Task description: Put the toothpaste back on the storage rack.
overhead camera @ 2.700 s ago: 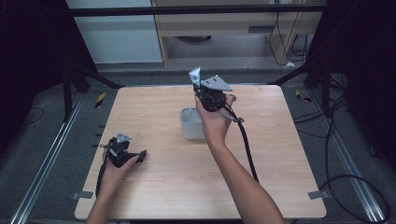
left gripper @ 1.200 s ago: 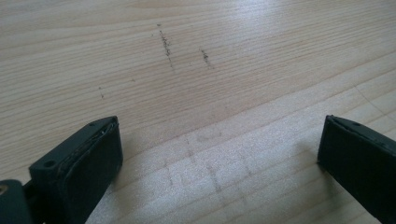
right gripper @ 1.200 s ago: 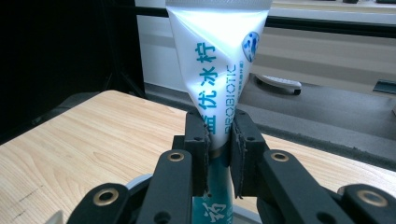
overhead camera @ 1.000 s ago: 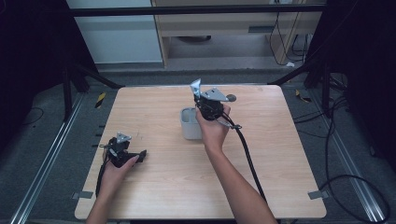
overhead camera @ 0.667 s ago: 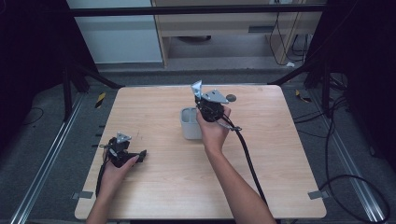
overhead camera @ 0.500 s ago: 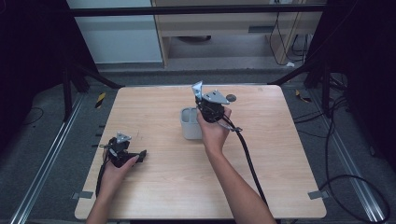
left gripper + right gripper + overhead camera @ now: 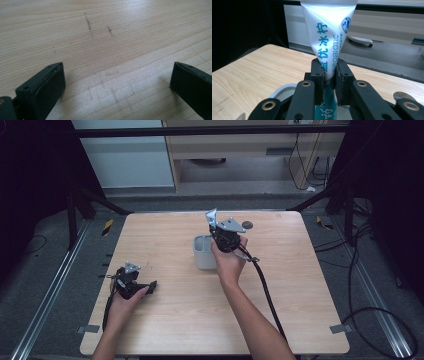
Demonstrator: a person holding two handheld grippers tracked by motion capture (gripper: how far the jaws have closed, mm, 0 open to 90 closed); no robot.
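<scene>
Holding a white tube [image 7: 329, 37] pinched upright in my right claw [image 7: 329, 75], I hover it just above the grey cup [image 7: 204, 252] at the surface's [image 7: 300, 320] centre. Lowering it in looks left. My left claw [image 7: 117, 82] rests wide, empty, at eight o'clock.

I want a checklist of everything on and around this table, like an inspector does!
Surface: wooden table, faint dark scuffs.
Job's things: white tube with blue print; pale cup below it.
Clutter: small dark disc near the far edge.
Grippers: right gripper pinches the tube; left gripper low over the table, jaws wide apart.
Cables: black cable trails from the right gripper.
Surroundings: grey floor, more cables, dark frame legs.
</scene>
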